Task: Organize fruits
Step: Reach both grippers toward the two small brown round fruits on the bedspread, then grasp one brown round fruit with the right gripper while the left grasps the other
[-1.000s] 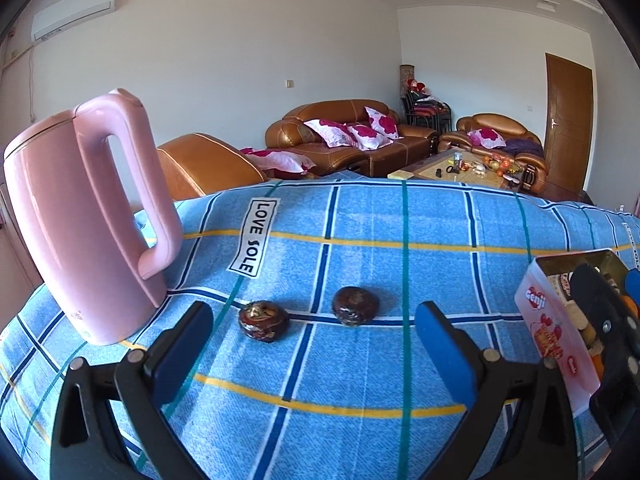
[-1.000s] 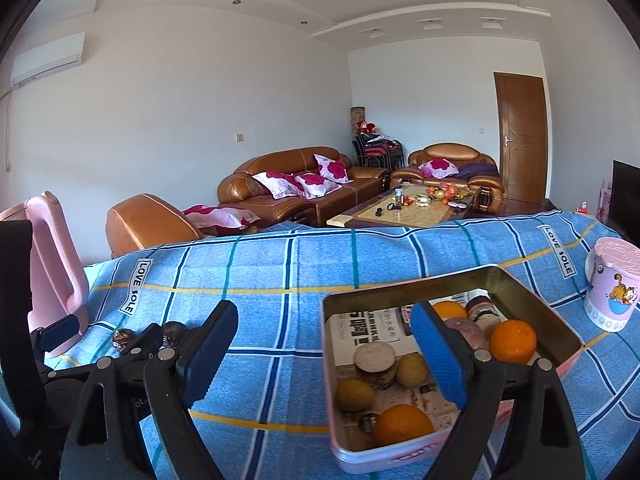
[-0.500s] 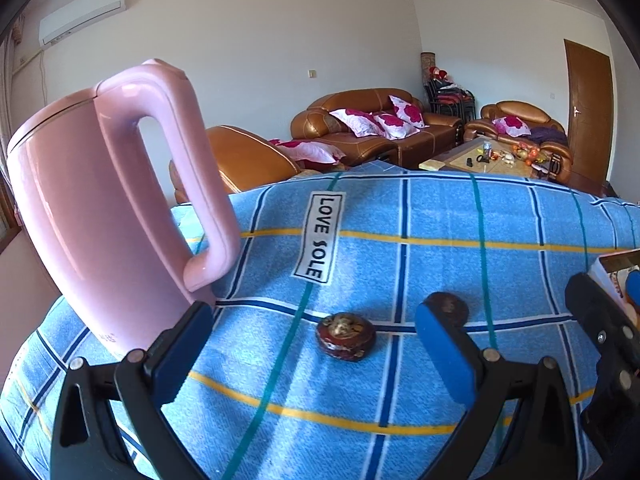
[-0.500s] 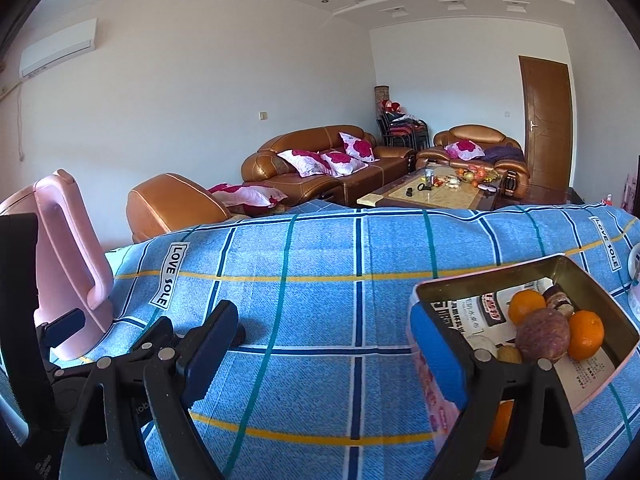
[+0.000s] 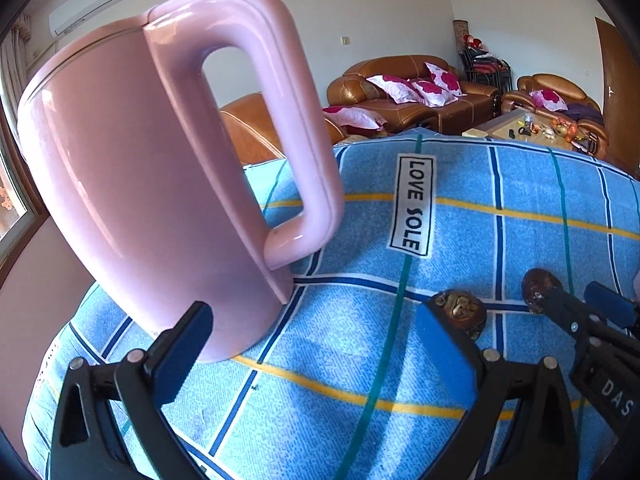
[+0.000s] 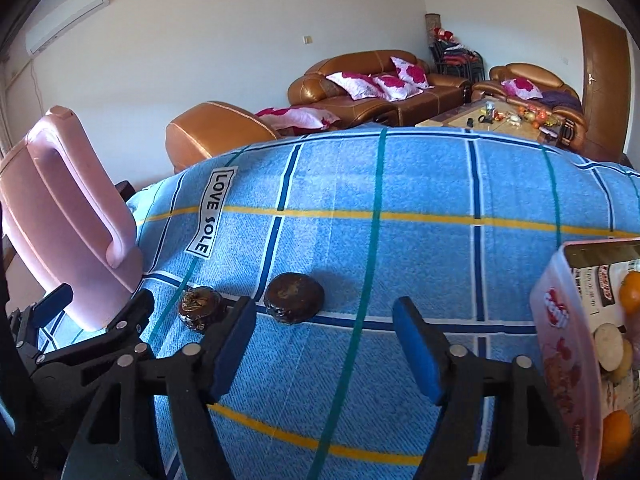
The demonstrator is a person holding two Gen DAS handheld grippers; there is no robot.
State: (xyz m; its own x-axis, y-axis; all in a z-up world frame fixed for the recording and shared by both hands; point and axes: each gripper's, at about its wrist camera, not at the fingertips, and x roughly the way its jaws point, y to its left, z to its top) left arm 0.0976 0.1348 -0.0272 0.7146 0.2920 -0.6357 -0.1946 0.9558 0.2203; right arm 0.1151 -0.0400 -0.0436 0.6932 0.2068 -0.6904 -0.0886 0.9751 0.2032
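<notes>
Currently two dark round fruits sit loose on the blue plaid cloth (image 6: 420, 184), side by side, close but apart. Right wrist view: smooth dark fruit (image 6: 294, 297) just past 11 o'clock of the right gripper (image 6: 324, 344), beyond the fingertips, not between them. Wrinkled dark fruit (image 6: 201, 307) at its 9 o'clock, partly hidden behind the right gripper's left finger (image 6: 232, 346).

Left wrist view: wrinkled dark fruit (image 5: 460, 312) sits at 3 o'clock of the left gripper (image 5: 316, 348), right behind the tip of its right finger (image 5: 444, 350); contact unclear. Smooth dark fruit (image 5: 538, 286) further out at 3 o'clock, partly covered by the right gripper (image 5: 592, 320) coming in from the frame's right edge.

Left gripper: jaws spread wide, nothing between them but cloth. Right gripper: jaws spread wide too, nothing held.

Pink tin box (image 6: 568, 344) at 3 o'clock of the right gripper, cut by the frame edge. Inside it: oranges (image 6: 630, 296), a pale round fruit (image 6: 608, 346), printed paper lining.

Pink kettle (image 5: 152, 168) stands upright on the cloth at 10 o'clock of the left gripper, handle facing the fruits, base just beyond the left fingertip. Same kettle (image 6: 68, 216) shows at 9 o'clock in the right view.

"LOVE SOLE" label (image 5: 412, 208) on the cloth at 12–1 o'clock beyond the fruits.

Background: brown leather sofas (image 6: 376, 88) with pink-white cushions, coffee table (image 6: 492, 116), wooden door (image 6: 604, 80), wall AC unit (image 6: 66, 16).
</notes>
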